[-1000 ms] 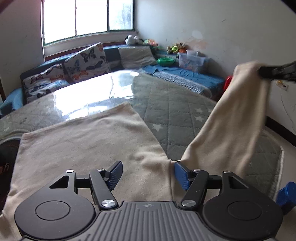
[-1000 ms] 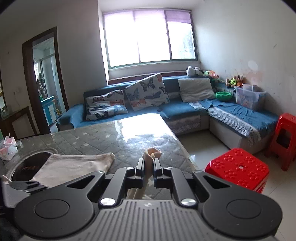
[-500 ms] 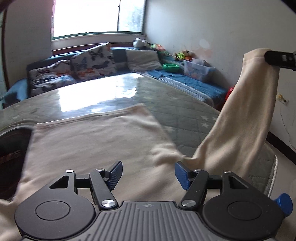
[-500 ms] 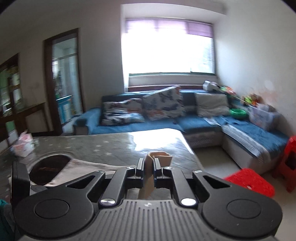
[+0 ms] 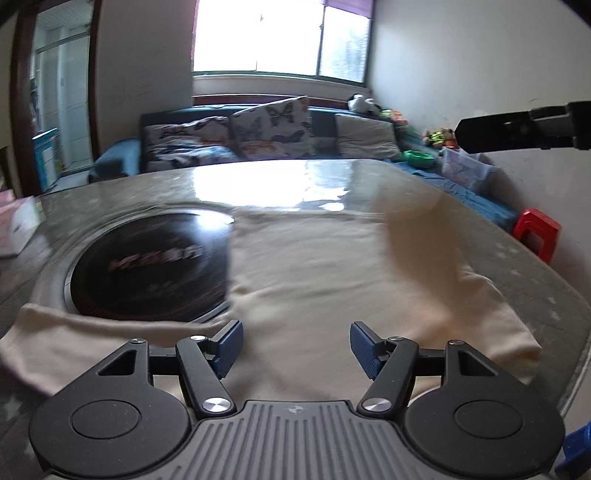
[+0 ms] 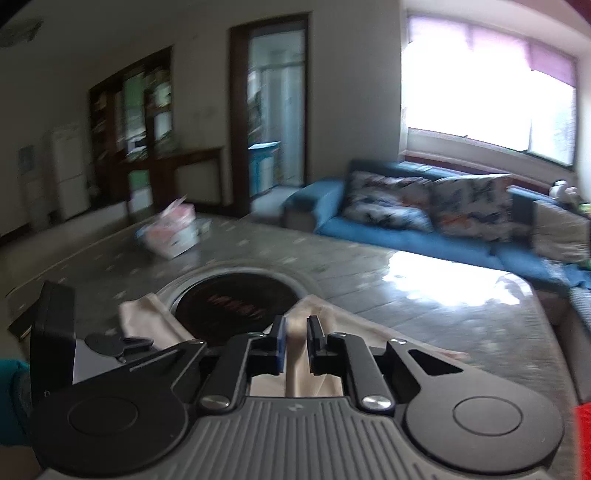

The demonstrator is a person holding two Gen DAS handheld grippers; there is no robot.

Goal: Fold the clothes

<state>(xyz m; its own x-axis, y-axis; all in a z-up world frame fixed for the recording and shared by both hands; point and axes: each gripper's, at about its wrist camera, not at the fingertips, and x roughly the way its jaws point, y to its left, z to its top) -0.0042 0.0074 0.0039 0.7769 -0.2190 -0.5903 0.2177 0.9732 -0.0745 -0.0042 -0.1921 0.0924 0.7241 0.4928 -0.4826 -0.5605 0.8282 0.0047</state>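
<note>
- Glossy worktop (image 5: 332,177) carries a cream garment (image 5: 314,280) spread ahead of the left tool (image 5: 296,345), whose jaws gape, empty.
- Right tool (image 6: 295,341) pinches a garment fold.

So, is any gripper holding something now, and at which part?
The right gripper pinches a fold of the beige garment near its edge. The left gripper is open above it, holding nothing.

We see daylight from the blown-out window (image 5: 280,35) at 12 o'clock glaring off the desk (image 5: 288,181); both views are motion-blurred, with edges fisheye-bent.
</note>
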